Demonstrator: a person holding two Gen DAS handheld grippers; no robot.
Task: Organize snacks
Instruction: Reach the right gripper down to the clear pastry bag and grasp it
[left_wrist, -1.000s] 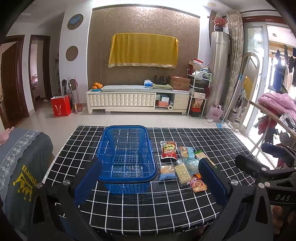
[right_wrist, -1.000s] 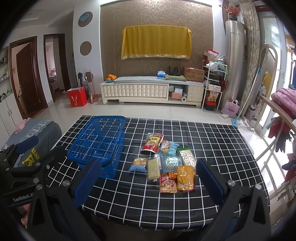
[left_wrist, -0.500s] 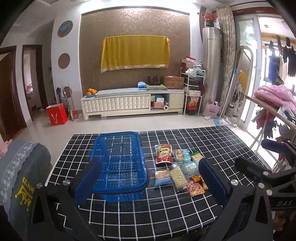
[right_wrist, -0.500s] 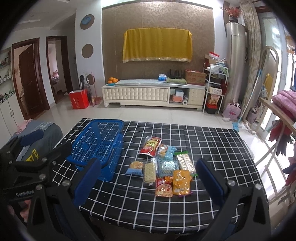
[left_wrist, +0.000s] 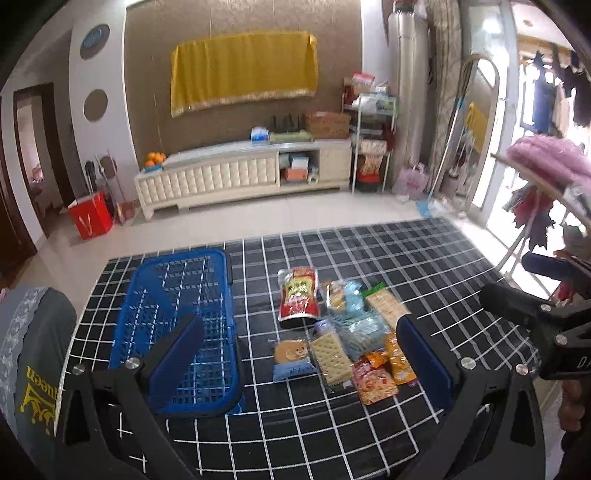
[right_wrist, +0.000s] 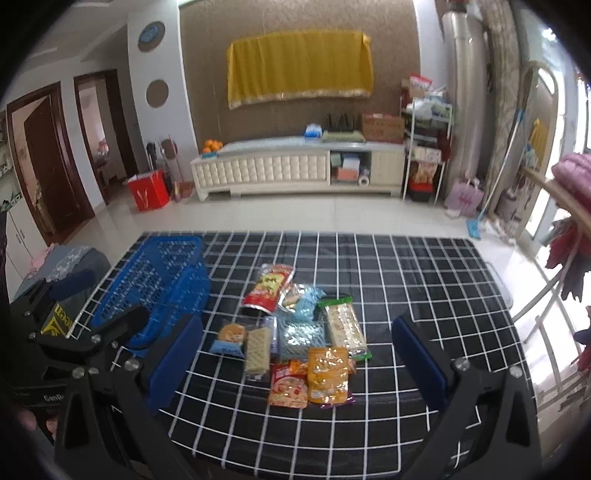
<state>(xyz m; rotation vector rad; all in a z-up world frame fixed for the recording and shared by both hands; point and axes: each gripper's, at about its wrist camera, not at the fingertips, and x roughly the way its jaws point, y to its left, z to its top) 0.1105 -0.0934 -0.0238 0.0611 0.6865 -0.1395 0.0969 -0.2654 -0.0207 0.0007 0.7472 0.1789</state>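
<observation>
Blue plastic basket (left_wrist: 177, 328) stands empty on the checked worktop (right_wrist: 424, 288), snack packets (right_wrist: 295, 332) just beside it. Both our tongs (left_wrist: 299, 354) (right_wrist: 295, 354), spread and empty, have come nearer, so picking can begin.

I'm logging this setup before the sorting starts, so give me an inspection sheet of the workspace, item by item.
Surface: table under a black cloth with a white grid.
Job's things: blue basket holds nothing; snack packets lie clustered to its right on the cloth, among them a red pouch and an orange packet.
Clutter: nothing seen on the table.
Grippers: left gripper and right gripper both open, holding nothing.
Cables: nothing seen.
Surroundings: white cabinet, yellow cloth on the wall.
</observation>
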